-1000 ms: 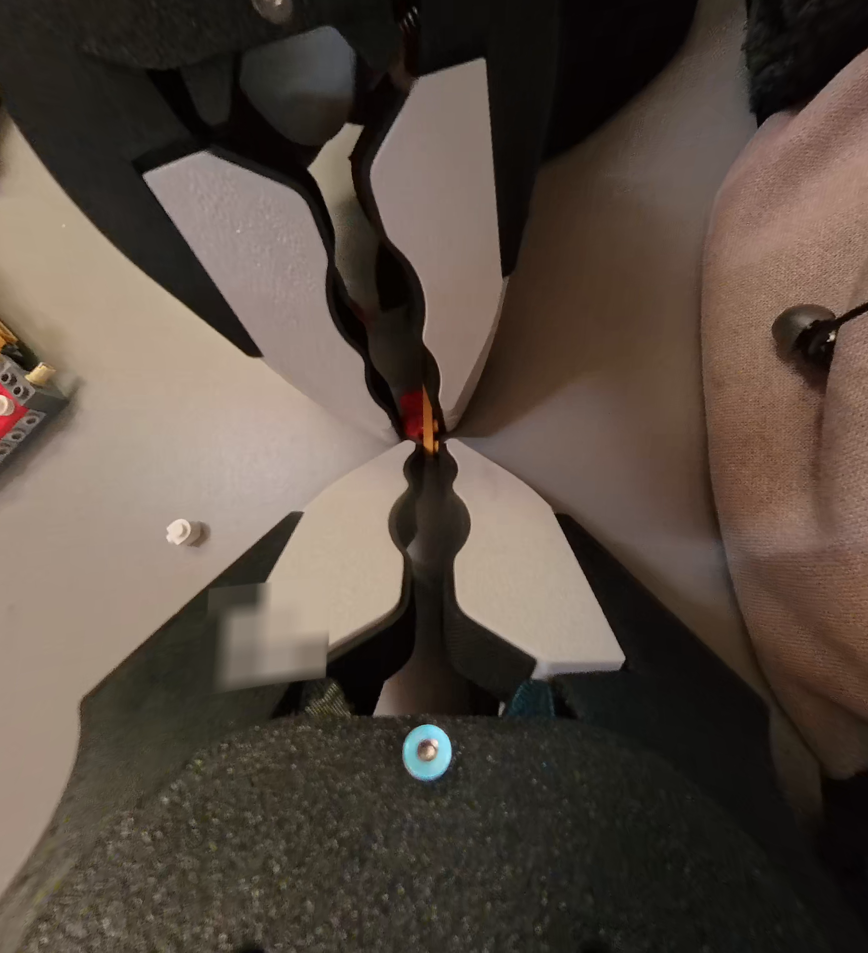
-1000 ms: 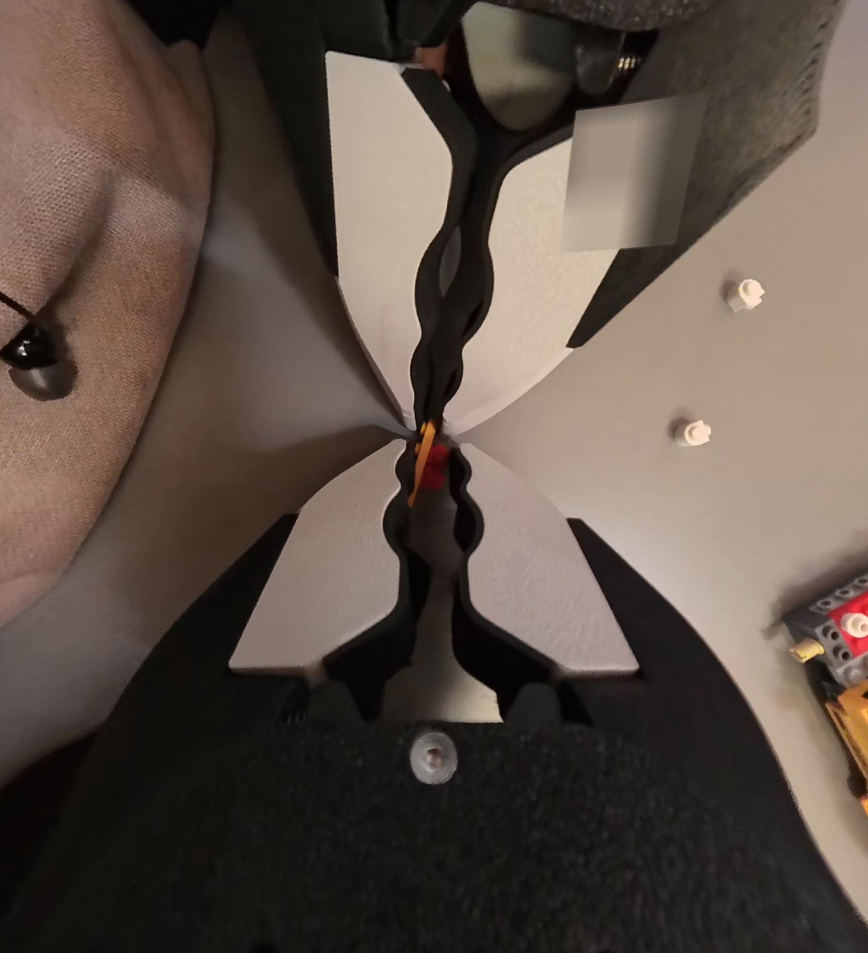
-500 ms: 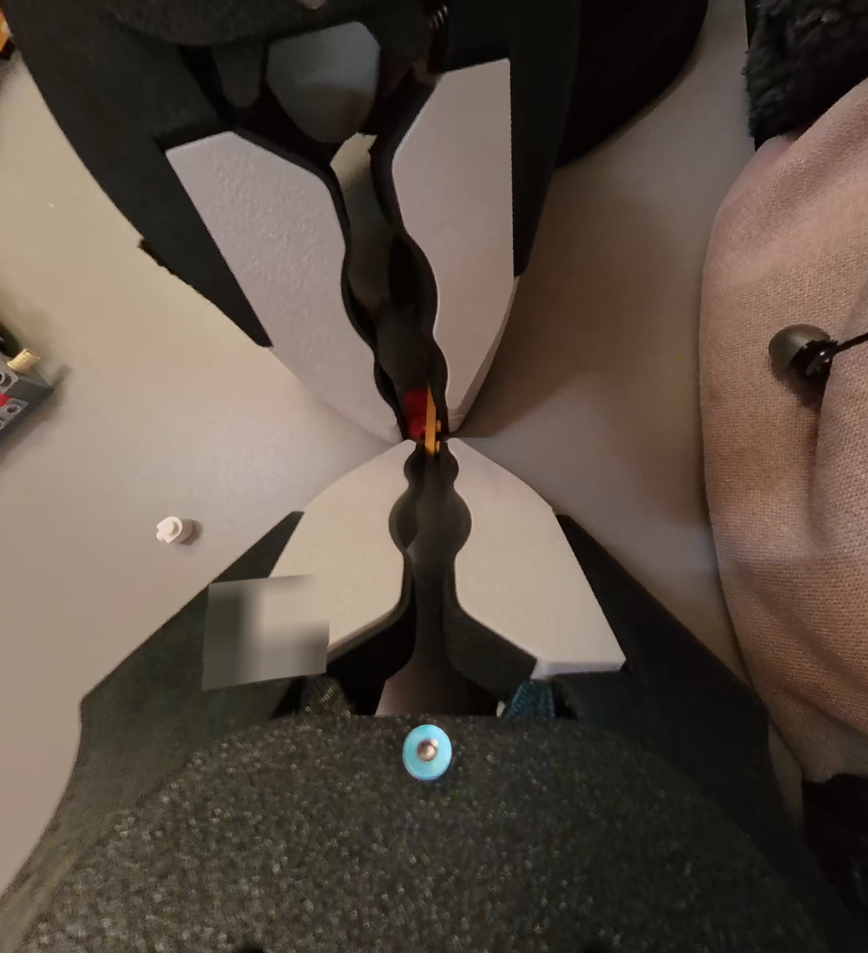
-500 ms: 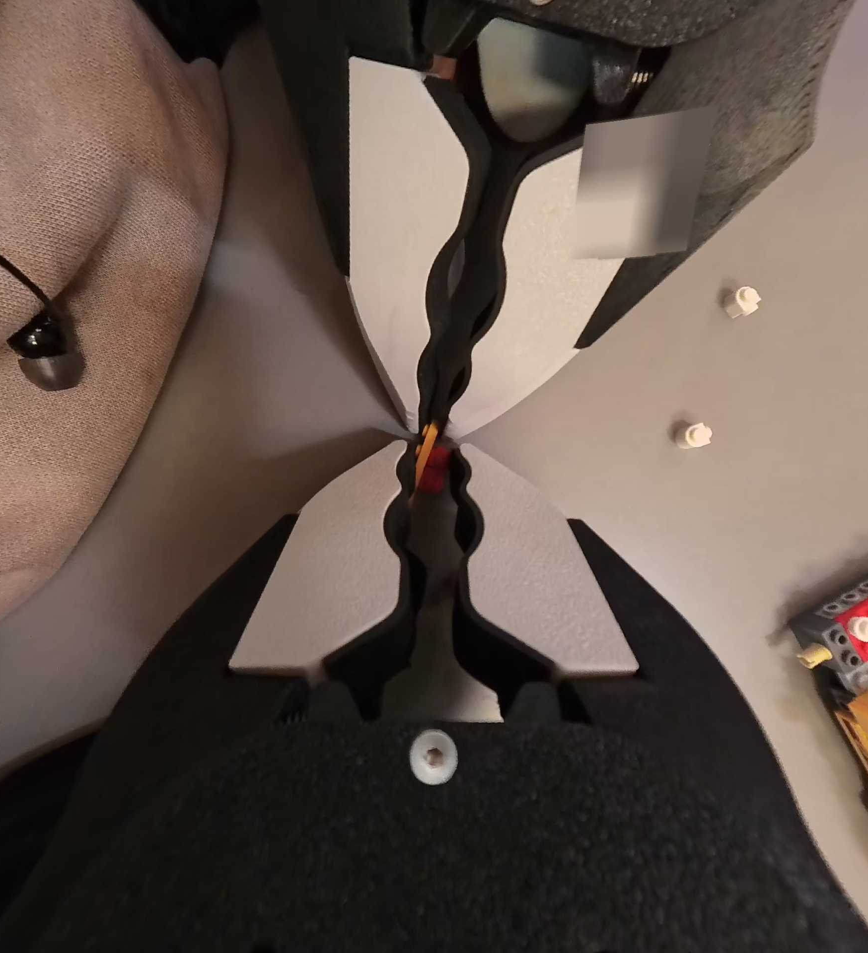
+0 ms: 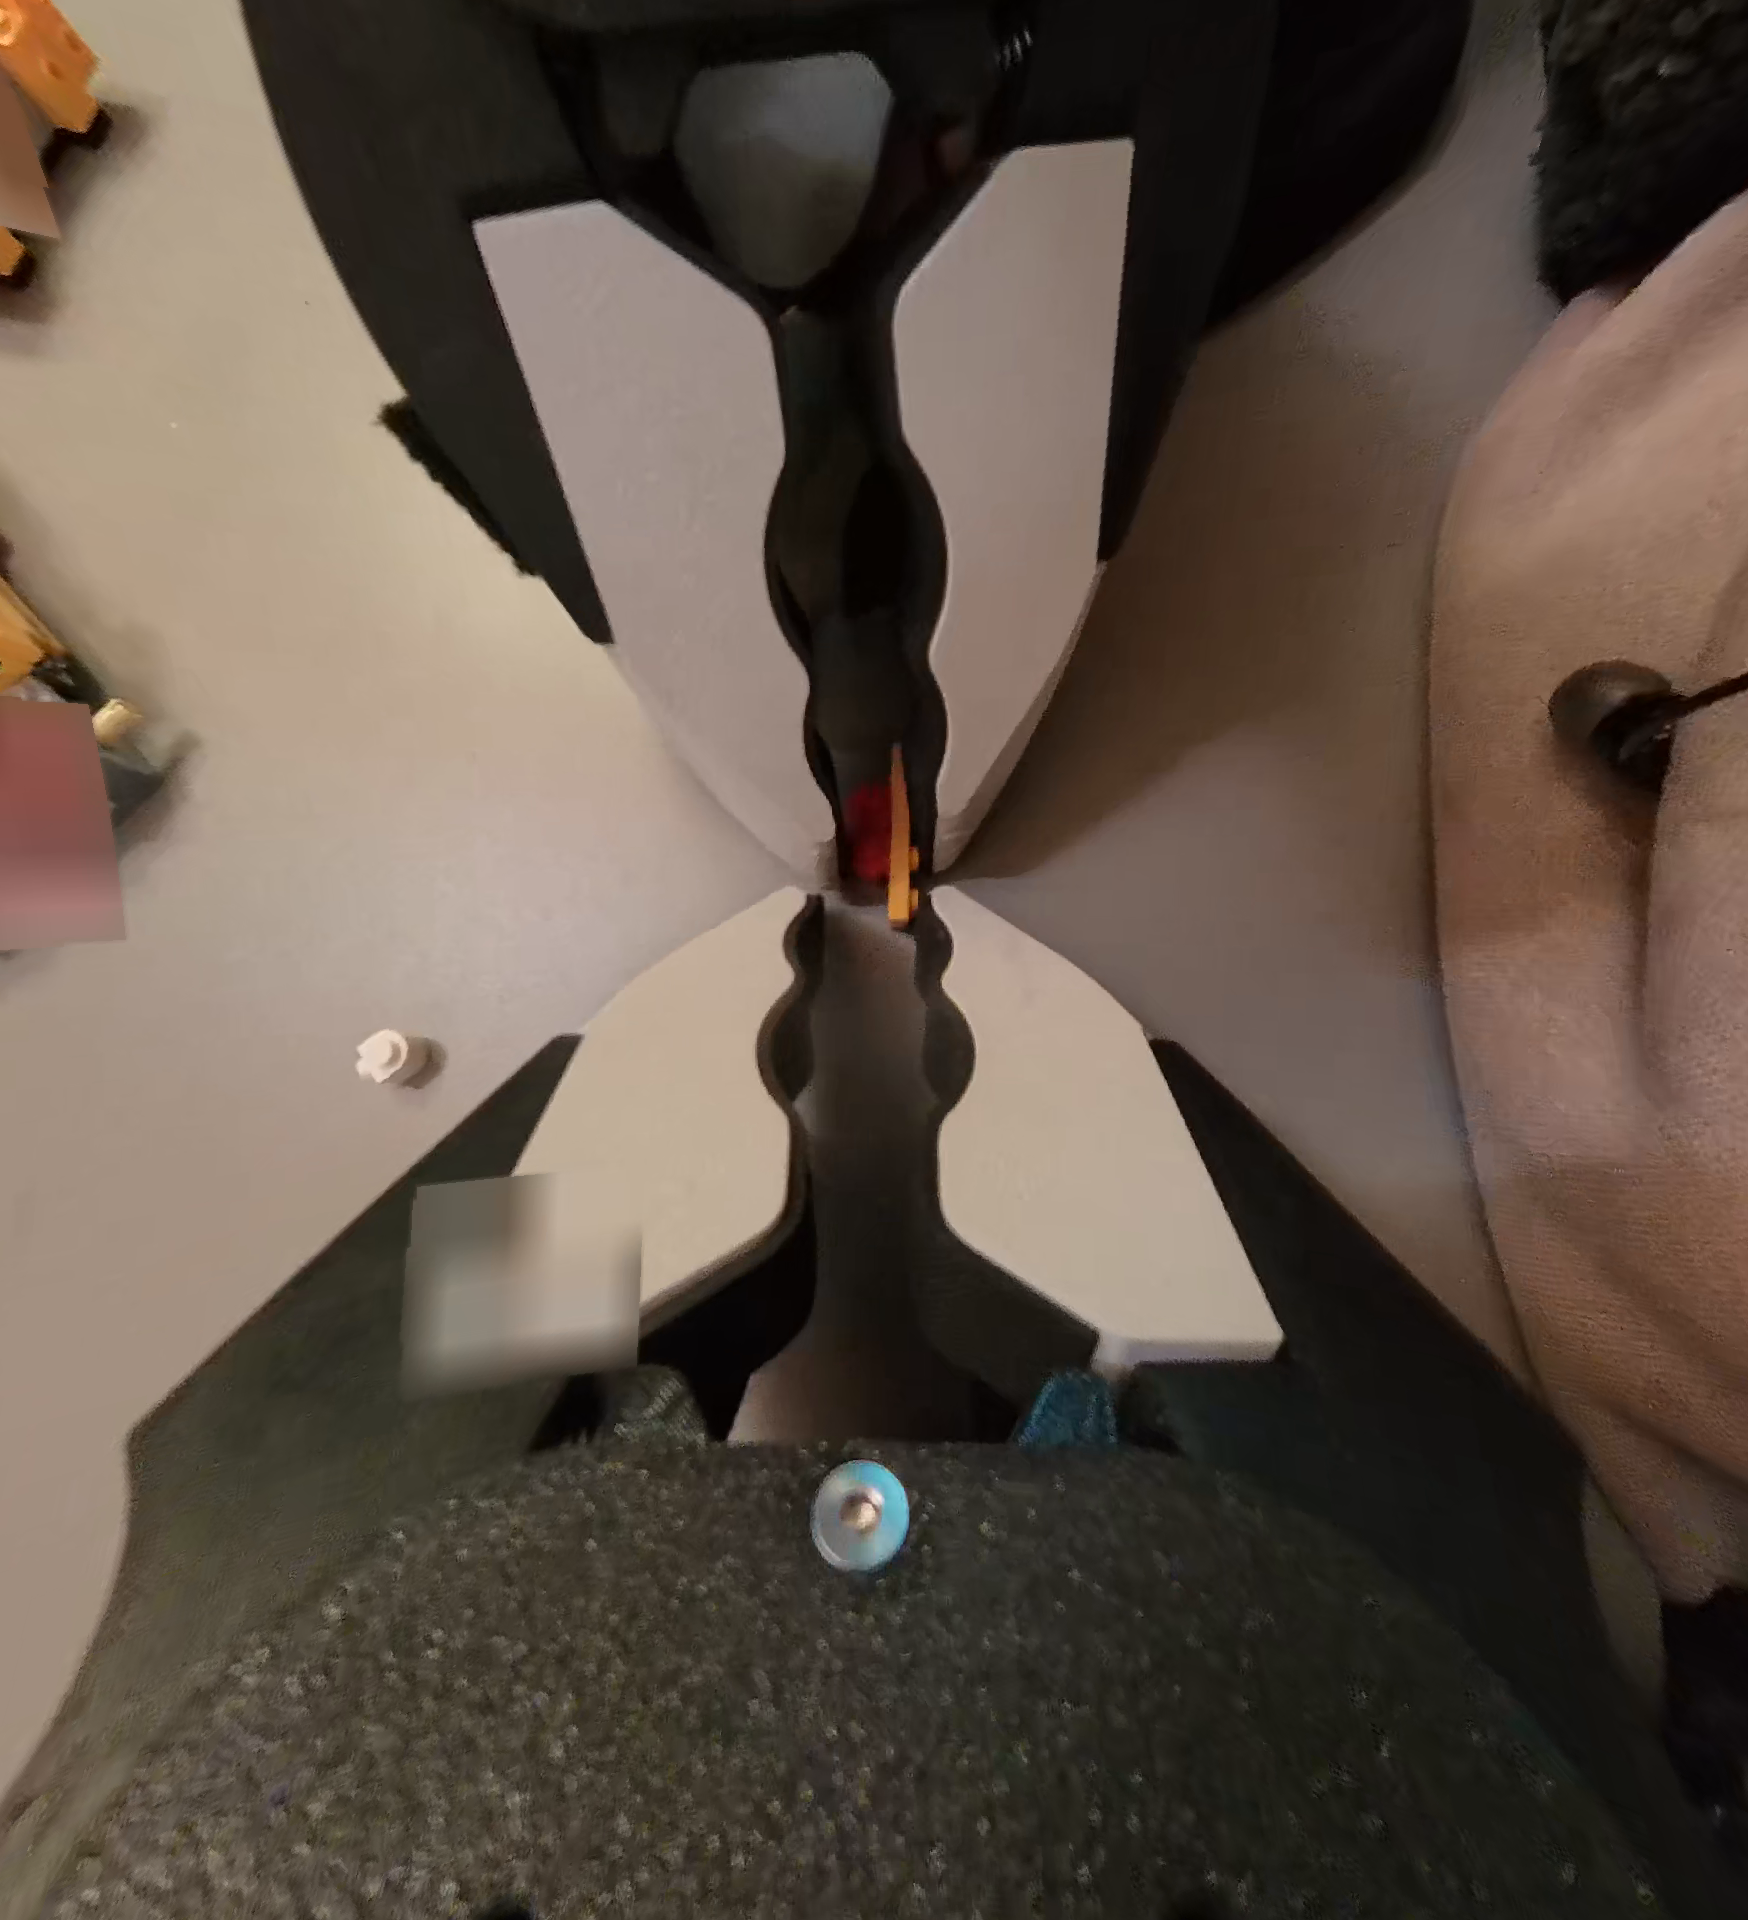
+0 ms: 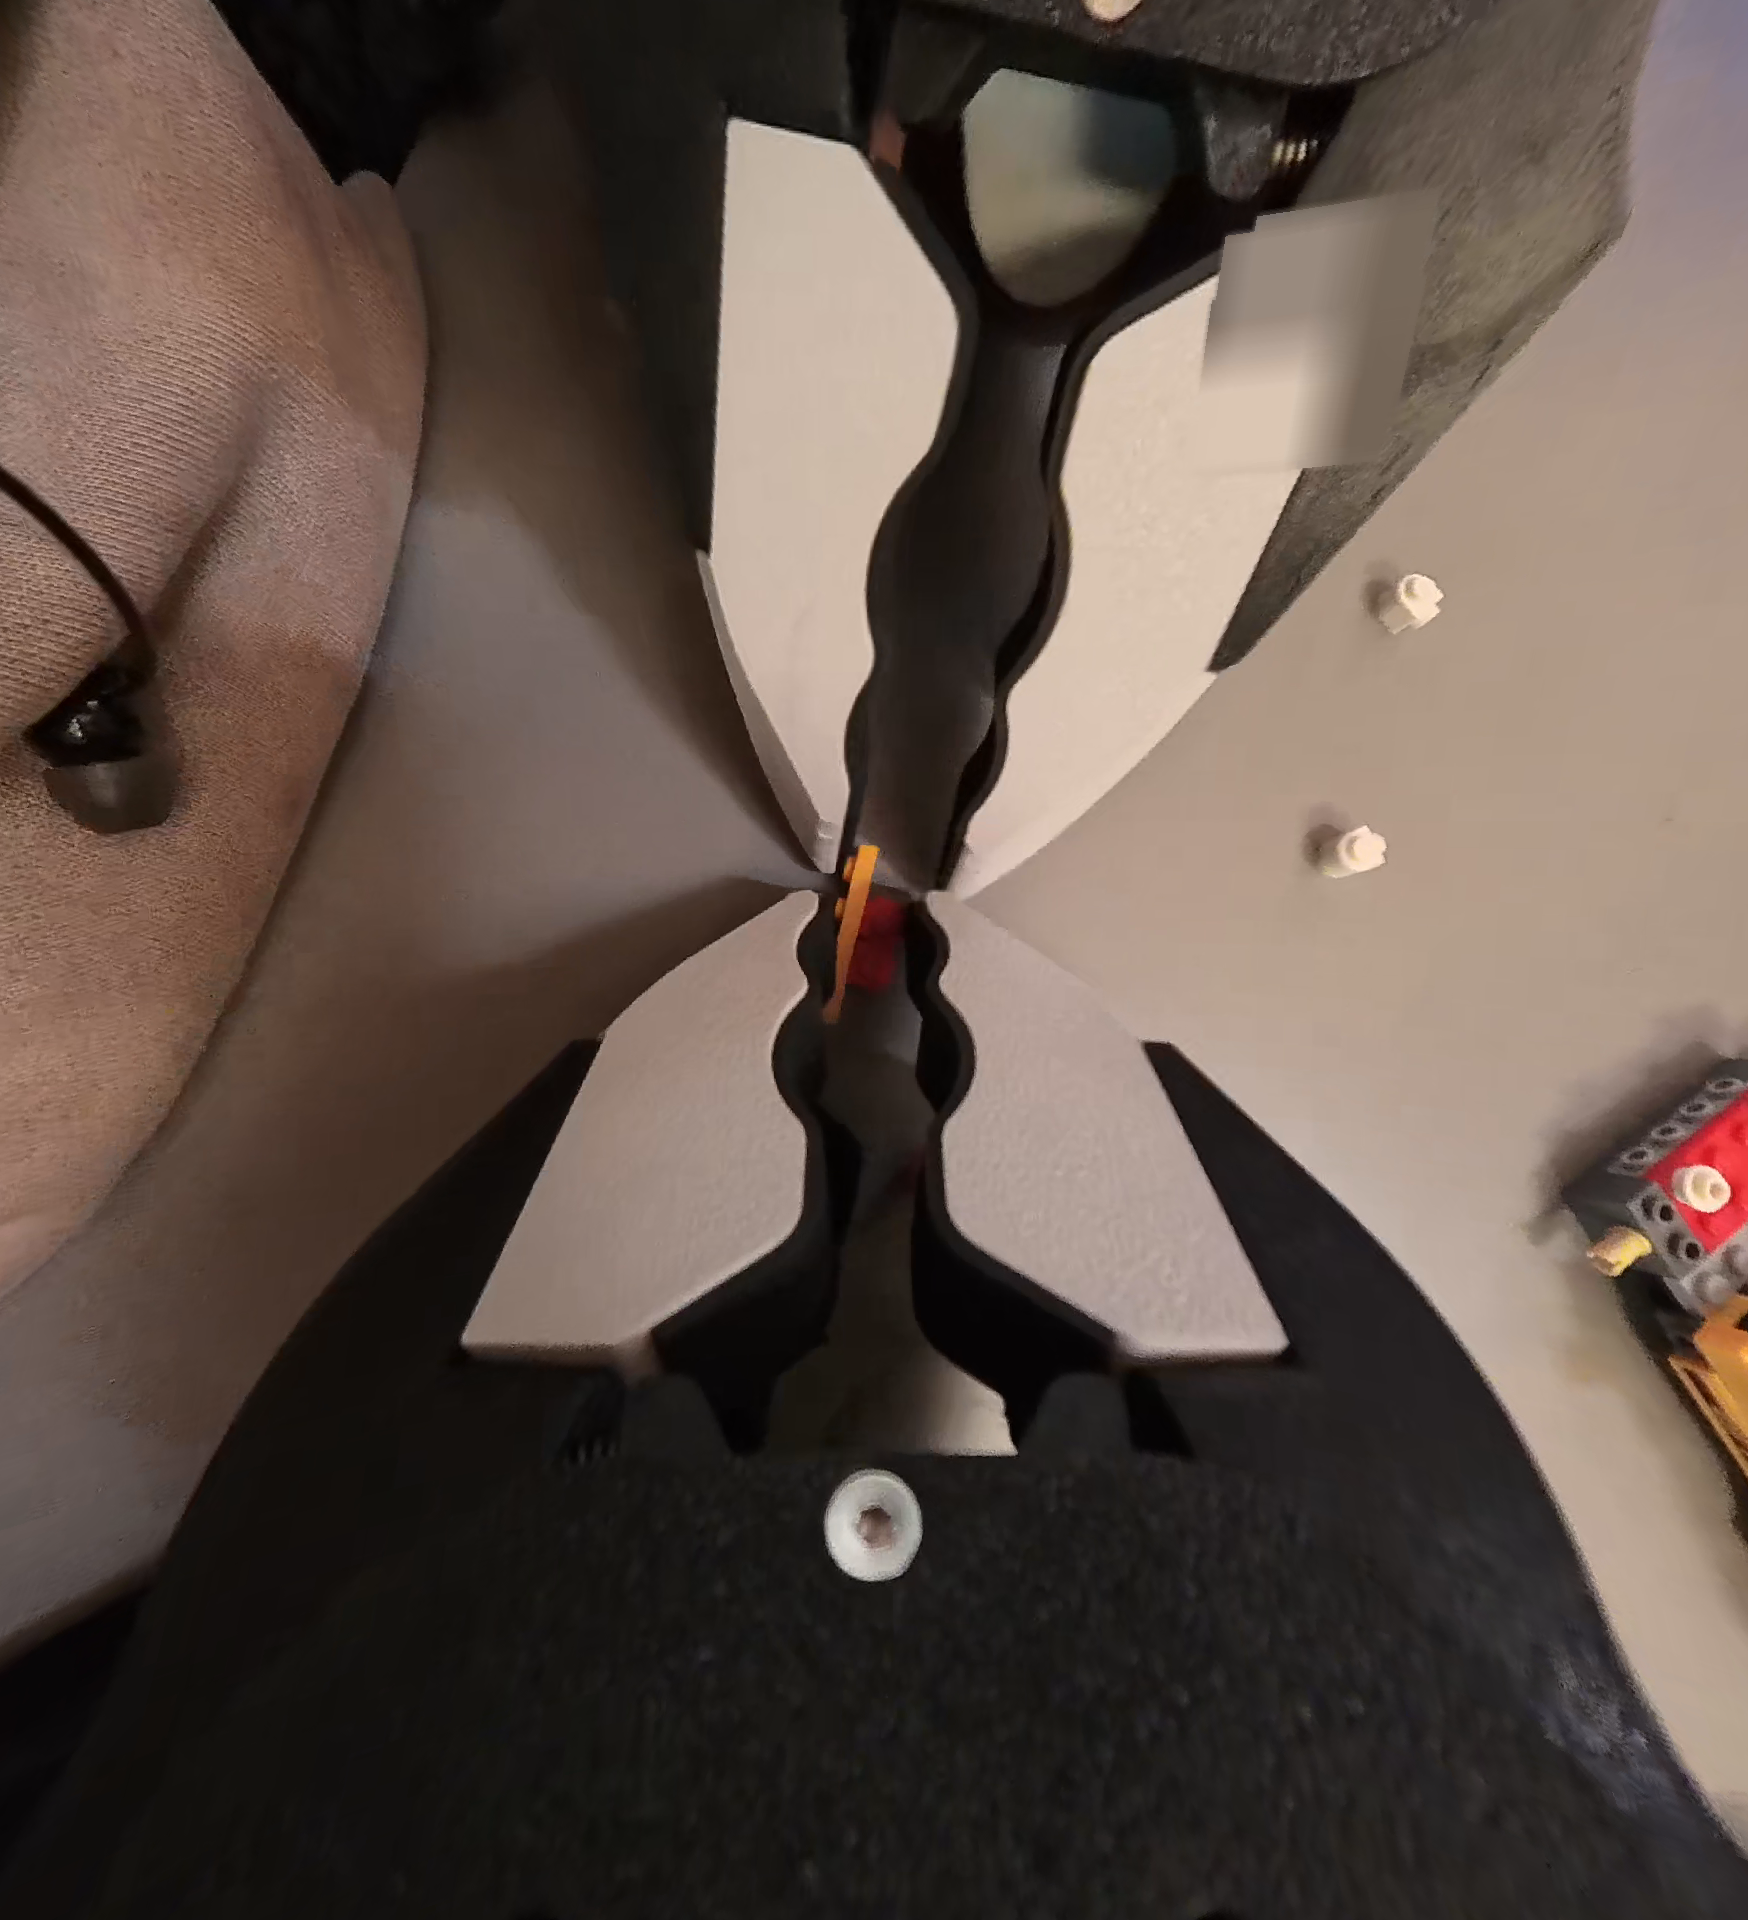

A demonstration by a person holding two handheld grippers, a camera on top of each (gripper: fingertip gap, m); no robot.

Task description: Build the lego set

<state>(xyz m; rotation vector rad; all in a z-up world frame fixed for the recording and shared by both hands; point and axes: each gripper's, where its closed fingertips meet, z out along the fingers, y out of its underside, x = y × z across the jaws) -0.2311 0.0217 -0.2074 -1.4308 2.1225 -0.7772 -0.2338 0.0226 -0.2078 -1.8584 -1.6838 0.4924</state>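
While the grey table (image 6: 1472, 779) is bearing a partly built grey, red and yellow model (image 6: 1743, 1195), the right gripper (image 6: 875, 940) is gripping a red brick (image 6: 880, 940) joined to an orange plate (image 6: 854, 914); the left gripper (image 5: 870, 914), tip to tip with it, is standing released, beside two white studs (image 6: 1348, 852).

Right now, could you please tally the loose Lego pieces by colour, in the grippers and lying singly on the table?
Red brick, held: 1
Orange plate, held: 1
White pegs on the table: 2
Total: 4
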